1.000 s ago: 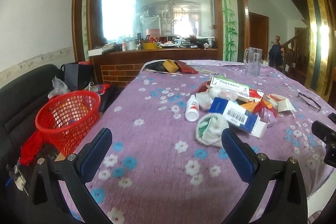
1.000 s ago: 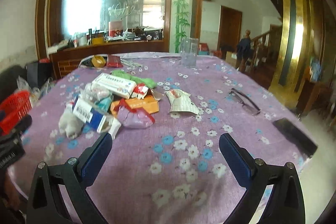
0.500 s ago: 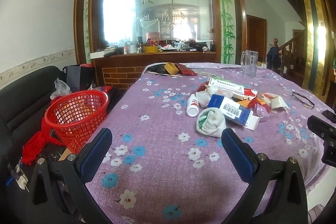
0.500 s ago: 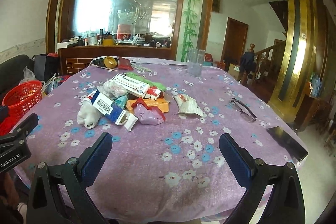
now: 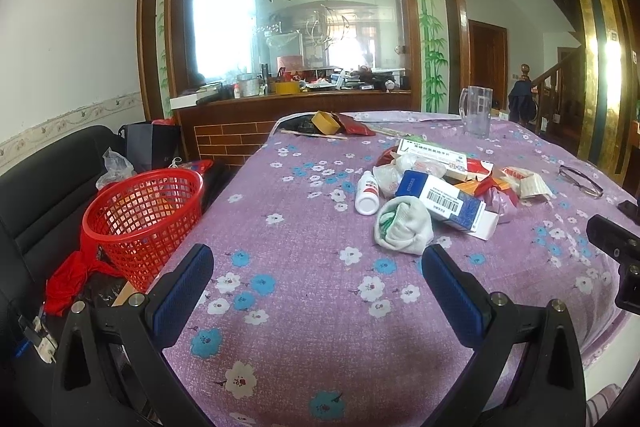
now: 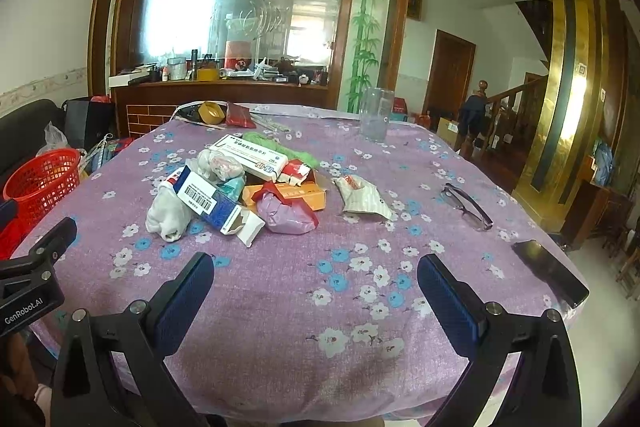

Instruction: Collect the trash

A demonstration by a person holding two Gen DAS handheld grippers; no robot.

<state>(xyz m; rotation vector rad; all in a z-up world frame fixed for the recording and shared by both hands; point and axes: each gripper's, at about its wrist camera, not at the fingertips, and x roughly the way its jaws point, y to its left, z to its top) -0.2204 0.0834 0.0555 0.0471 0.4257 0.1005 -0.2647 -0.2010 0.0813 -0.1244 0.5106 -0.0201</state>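
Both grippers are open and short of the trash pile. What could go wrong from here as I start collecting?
1. The blue barcode box lies across the crumpled white wad; pulling either may drag the other.
2. The glasses and phone lie near the right gripper and could get swept up as trash.
3. The red basket sits off the table's left side, so drops by the left gripper may miss.

Both cameras sit low at the near edge of the table [image 5: 304, 307], looking along open blue-padded fingers toward the far edge and the mirrored partition behind it. The left wrist view stands nearer the table's left edge, taking in the red basket [image 5: 142, 217] beside it; the right wrist view sits further right, perhaps a little higher. Both share the trash pile [image 6: 240, 187] mid-table, the glass mug [image 6: 375, 115] and the basket.
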